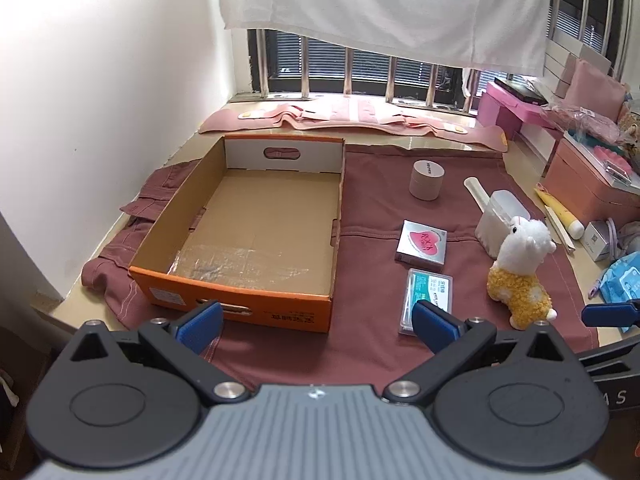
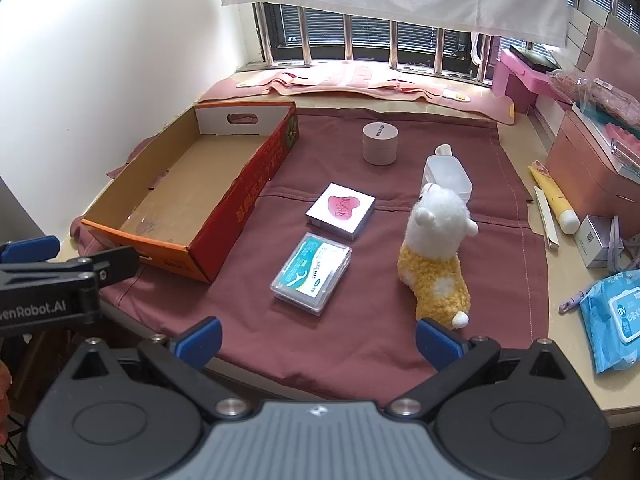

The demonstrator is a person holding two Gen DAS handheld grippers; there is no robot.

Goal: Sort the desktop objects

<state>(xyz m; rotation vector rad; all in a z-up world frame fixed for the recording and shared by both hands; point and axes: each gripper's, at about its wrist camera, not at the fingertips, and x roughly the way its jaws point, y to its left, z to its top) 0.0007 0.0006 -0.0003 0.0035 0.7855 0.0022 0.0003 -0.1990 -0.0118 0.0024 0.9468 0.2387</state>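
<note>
The left gripper (image 1: 318, 330) hangs low over the near edge of the tabletop (image 1: 404, 142), its 2 fingers (image 1: 200, 326) spread wide with nothing between them. Just beyond its left finger sits the orange cardboard box (image 1: 224, 300), open at the top with only a bare taped floor showing; it looks set there as the bin for sorting, though whether things are yet to go in or have been taken out, this view cannot settle. Just past the right finger lies the clear floss-pick case (image 1: 426, 300), flat on the maroon cloth (image 1: 360, 344), and beyond it the square box with the pink heart (image 1: 422, 246). Further ahead stands the round beige jar (image 1: 427, 179).

The right gripper (image 2: 318, 340) is likewise wide apart and holds nothing, hovering at the near edge. Ahead of the gap, nearer the left finger, lies the floss-pick case (image 2: 311, 274); the plush alpaca (image 2: 436, 256) lies almost touching the right finger's tip, with a translucent white container (image 2: 448, 176) behind it. The spacing of the 5 loose things on the cloth would leave room for fingers to close round each. Clutter further right, such as the blue wet-wipe pack (image 2: 618, 316), lies off the cloth.
</note>
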